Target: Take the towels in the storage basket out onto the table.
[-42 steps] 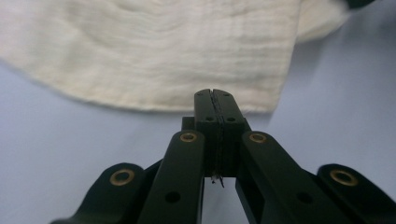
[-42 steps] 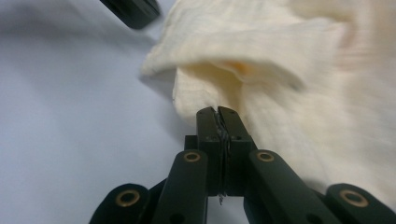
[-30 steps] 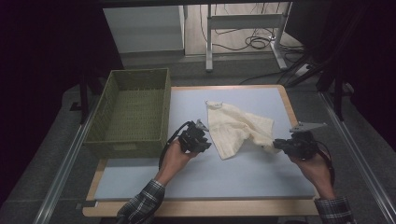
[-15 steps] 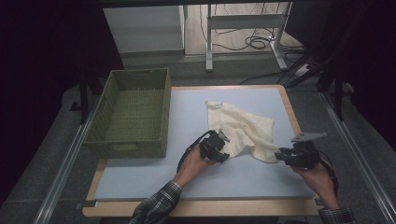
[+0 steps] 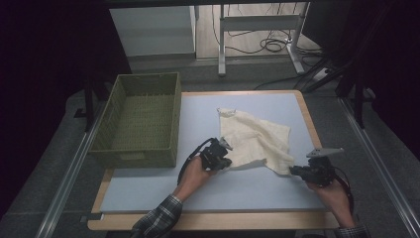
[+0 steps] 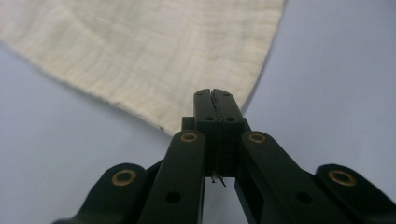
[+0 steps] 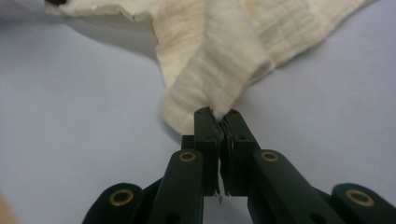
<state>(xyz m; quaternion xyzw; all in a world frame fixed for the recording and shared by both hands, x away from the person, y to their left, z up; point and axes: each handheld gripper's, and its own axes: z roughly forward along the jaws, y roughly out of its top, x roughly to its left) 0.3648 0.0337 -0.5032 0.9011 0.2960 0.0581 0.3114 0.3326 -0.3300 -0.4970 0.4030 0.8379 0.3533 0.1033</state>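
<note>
A cream cloth (image 5: 252, 139) lies spread and a little rumpled on the pale blue table top (image 5: 237, 191). My left gripper (image 5: 228, 162) sits at the cloth's near left corner. Its jaws have just been closing and now stand shut, and in the left gripper view (image 6: 214, 95) the cloth (image 6: 140, 56) edges run in under the tips. My right gripper (image 5: 293, 171) is at the near right corner. Its jaws have also just been closing, and the right gripper view (image 7: 217, 116) shows them shut on a bunched fold of the cloth (image 7: 224, 70).
A green woven basket (image 5: 133, 156) stands on the table's left side, close to my left hand. Metal rails run along both sides of the table. A desk frame and cables lie on the floor beyond the far edge.
The left gripper moved right, from near the basket to the cloth's near left corner, and shut. The right gripper sank toward the table at the near right corner.
</note>
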